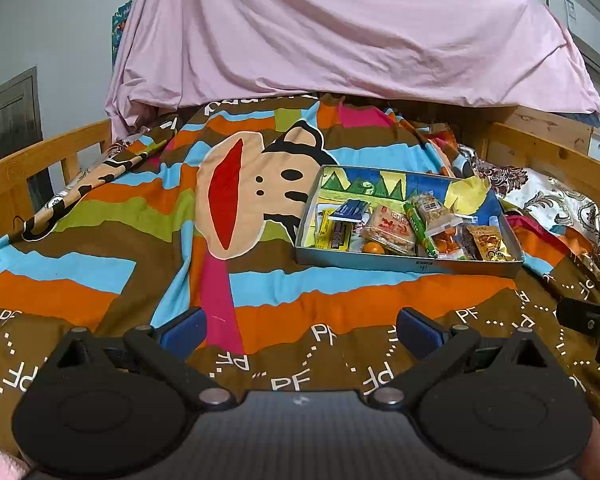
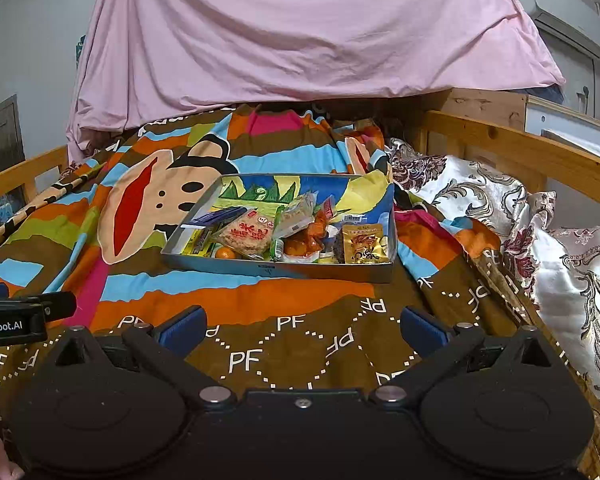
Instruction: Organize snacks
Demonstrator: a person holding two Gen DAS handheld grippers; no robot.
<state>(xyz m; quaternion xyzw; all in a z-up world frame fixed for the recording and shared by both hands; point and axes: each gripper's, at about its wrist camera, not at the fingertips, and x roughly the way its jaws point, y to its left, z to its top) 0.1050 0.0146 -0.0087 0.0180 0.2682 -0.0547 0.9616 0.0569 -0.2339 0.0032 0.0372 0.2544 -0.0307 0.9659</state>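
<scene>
1. The snacks sit together in one shallow box [image 2: 284,270], resting on the striped cartoon bedspread [image 2: 260,292]. I count one rice-cracker pack with red print [image 2: 246,236], one gold pouch [image 2: 366,244], one small orange fruit [image 2: 225,254], one green stick pack [image 1: 420,228], one dark blue packet [image 1: 350,210] and one clear granola-type pack [image 1: 434,208]; the orange wrappers between them are too tangled for me to count.
2. My left gripper [image 1: 300,330] has its blue pads [image 1: 182,330] spread wide, with nothing between them, above the bedspread. The box lies ahead and to the right of it, well apart.
3. My right gripper [image 2: 302,328] is likewise spread wide and holds nothing. The box lies ahead of it, slightly left, not touching.
4. Each gripper shows at the edge of the other's view, so the two are side by side.
5. A pink sheet [image 2: 300,40] hangs behind, one floral quilt [image 2: 540,240] lies right of the box, and wooden bed rails [image 1: 40,156] run along both sides.
</scene>
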